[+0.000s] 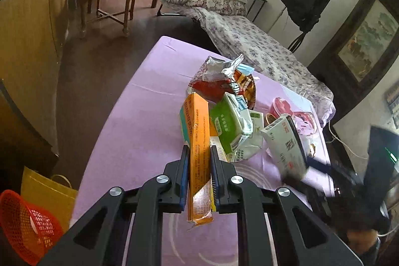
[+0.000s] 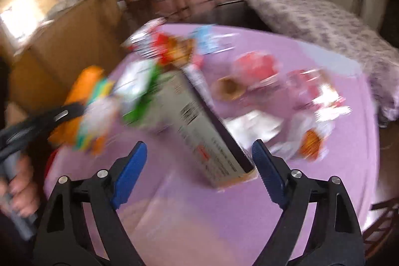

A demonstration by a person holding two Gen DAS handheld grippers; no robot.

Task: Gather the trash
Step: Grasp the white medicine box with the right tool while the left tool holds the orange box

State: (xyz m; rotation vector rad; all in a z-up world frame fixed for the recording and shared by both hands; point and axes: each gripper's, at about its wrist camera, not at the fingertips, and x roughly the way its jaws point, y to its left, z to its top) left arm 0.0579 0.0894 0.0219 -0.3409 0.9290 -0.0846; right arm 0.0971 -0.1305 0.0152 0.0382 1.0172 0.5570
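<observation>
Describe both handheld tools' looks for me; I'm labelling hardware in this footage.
The left tool and the right tool match: black plastic linkage arms with triangular cutouts, round silver pivot bolts, and flat blue ribbed pads lining the fingers. No cables or markings show on either tool.

A flat orange cardboard box (image 1: 198,158) stands on edge between the left gripper (image 1: 198,151) pads. Just right lies a green-and-white crumpled carton (image 1: 230,126); farther right, a tilted white rectangular box (image 1: 284,143), all over the purple tablecloth (image 1: 139,104).
</observation>
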